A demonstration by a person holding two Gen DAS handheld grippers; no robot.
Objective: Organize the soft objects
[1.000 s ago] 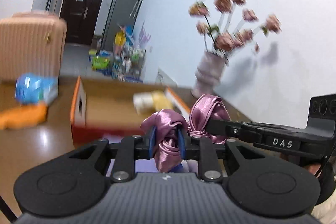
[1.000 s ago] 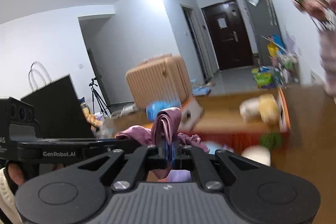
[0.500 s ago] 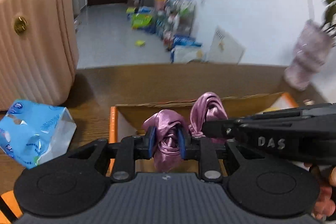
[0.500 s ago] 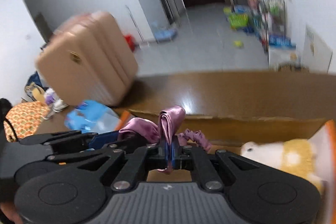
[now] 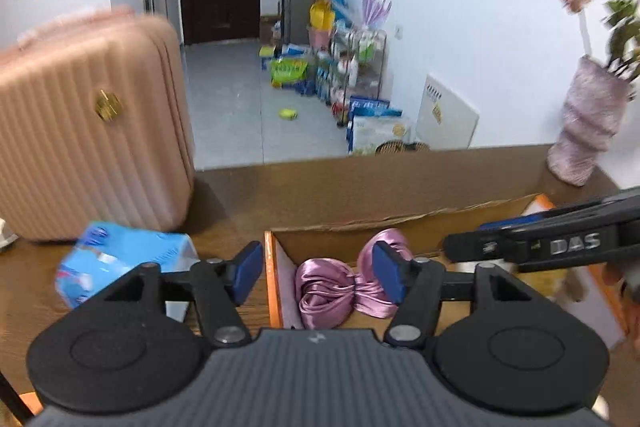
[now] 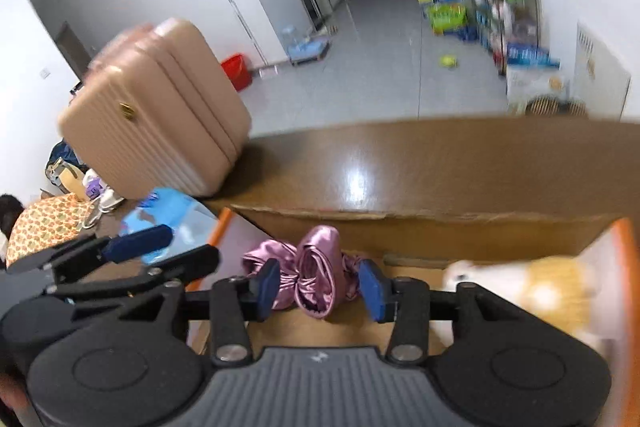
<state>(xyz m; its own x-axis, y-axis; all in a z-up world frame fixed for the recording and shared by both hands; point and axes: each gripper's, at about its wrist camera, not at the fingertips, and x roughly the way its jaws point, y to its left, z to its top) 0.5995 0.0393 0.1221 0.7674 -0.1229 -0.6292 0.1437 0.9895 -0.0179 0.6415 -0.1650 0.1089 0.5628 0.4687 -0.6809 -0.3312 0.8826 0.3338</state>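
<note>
From the left wrist view, the left gripper [image 5: 318, 273] has its blue-padded fingers spreading apart, and the shiny pink satin cloth bundle [image 5: 340, 287] lies beyond and between them without either pad pressing it, down in the left end of the open cardboard box with orange edges [image 5: 269, 267]. This view alone shows the ribbed lilac vase of pink flowers [image 5: 588, 131] on the brown wooden table [image 5: 360, 183], and the right gripper's black arm reaching in over the box from the right. From the right wrist view, the right gripper [image 6: 320, 287] is likewise opening, the satin bundle [image 6: 316, 277] loose between its pads. Only here appears a blurred white and yellow plush toy [image 6: 532, 283] at the box's right end. Both views catch the ribbed pink hard-shell suitcase [image 5: 88, 131] and the blue plastic tissue pack [image 5: 124, 263] left of the box.
</note>
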